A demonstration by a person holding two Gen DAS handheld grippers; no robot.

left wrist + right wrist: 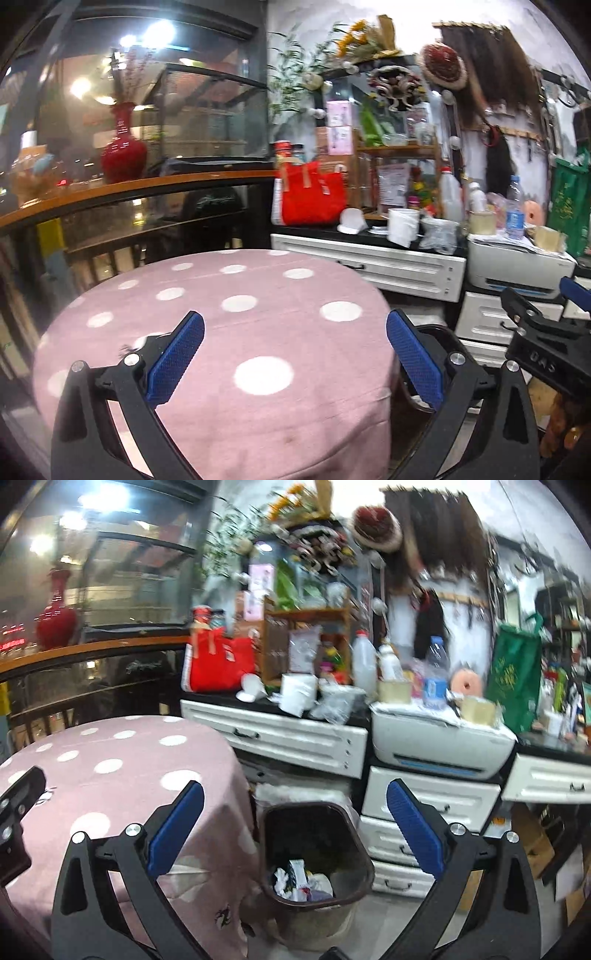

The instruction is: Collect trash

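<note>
Both claws stand wide and empty: left claw [294, 360] over the pink dotted bench [229, 332], right claw [294, 840] above the brown bin [354, 853] beside it, where the trash [301, 882] already lies. Risk, as judged: with views blurred, a hasty sweep could knock the bin's rim and tip it over.

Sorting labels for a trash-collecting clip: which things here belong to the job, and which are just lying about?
Job:
- brown bin
- trash in bin
- left gripper, open, empty
- right gripper, open, empty

Lying about:
- polka-dot tablecloth
- red bag
- water bottle
- printer
- red vase
</note>
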